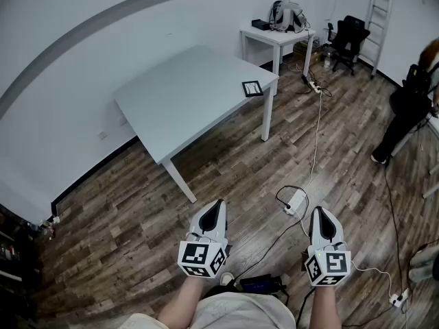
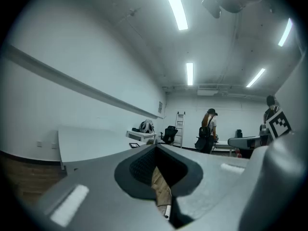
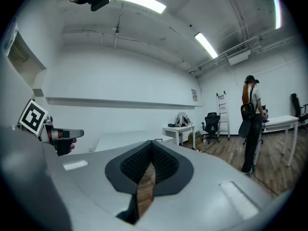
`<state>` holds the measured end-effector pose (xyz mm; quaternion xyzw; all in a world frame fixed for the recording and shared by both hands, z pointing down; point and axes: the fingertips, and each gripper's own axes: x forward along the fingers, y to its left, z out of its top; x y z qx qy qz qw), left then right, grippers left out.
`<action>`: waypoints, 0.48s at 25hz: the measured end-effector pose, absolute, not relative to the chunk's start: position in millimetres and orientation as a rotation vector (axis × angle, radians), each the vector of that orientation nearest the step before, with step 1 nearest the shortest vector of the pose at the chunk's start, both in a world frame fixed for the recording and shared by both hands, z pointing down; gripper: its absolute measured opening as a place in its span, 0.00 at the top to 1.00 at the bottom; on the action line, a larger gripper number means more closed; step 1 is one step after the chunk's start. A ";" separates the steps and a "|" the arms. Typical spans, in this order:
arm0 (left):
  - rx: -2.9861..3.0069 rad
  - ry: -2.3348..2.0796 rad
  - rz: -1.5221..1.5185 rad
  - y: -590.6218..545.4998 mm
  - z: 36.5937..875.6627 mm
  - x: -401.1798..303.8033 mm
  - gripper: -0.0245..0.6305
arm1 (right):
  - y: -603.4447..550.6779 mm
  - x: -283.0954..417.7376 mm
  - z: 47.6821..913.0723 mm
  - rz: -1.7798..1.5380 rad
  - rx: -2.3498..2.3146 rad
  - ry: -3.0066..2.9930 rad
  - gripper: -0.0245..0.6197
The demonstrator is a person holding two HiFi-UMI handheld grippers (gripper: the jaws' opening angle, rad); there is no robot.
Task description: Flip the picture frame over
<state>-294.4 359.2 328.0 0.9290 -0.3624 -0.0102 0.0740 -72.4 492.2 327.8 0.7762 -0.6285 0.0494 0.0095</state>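
1. The left claw [image 1: 218, 204] and the right claw [image 1: 321, 212] hang low over the wood floor [image 1: 123, 218], close to the person's body. Each claw is pressed together at the tips. Neither one holds anything; only floor shows through the little gap behind the tips.
2. A white plug box [image 1: 293, 203] with its cables lies on the floor, just ahead and between the two claws.
3. Further on stands the big white worktop [image 1: 178, 94]. Both claws are well apart from it.
4. The picture frame [image 1: 252, 88] lies flat on the worktop, near its right-hand corner and close to the edge. It is small, with a dark rim and a pale middle. It is too small here to tell which face is up.
5. I think the frame is light, thin and stiff, so it will not bend. It may have glass in it, so it could crack if it drops. The worktop looks smooth, so the frame may slide when it is pushed.
6. Because the frame lies flat, it is hard to get a tip under it. A good place to take hold is the dark rim on the side by the worktop's edge. One claw could steady it while the other lifts.
7. Far off stand a small white table [image 1: 274, 36] with a bag [image 1: 287, 16] on it, a black chair [image 1: 346, 36] and a ladder [image 1: 381, 19]. A person [image 1: 408, 108] stands at the right.
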 end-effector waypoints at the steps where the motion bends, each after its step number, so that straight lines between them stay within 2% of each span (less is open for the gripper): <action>1: 2.789 -1.088 -0.031 360.1 328.4 -292.8 0.96 | 492.7 -70.7 327.9 0.151 2.423 -1.961 0.93; 12: 2.775 -1.078 -0.043 366.6 328.2 -277.6 0.96 | 498.6 -55.7 331.8 0.156 2.427 -1.955 0.93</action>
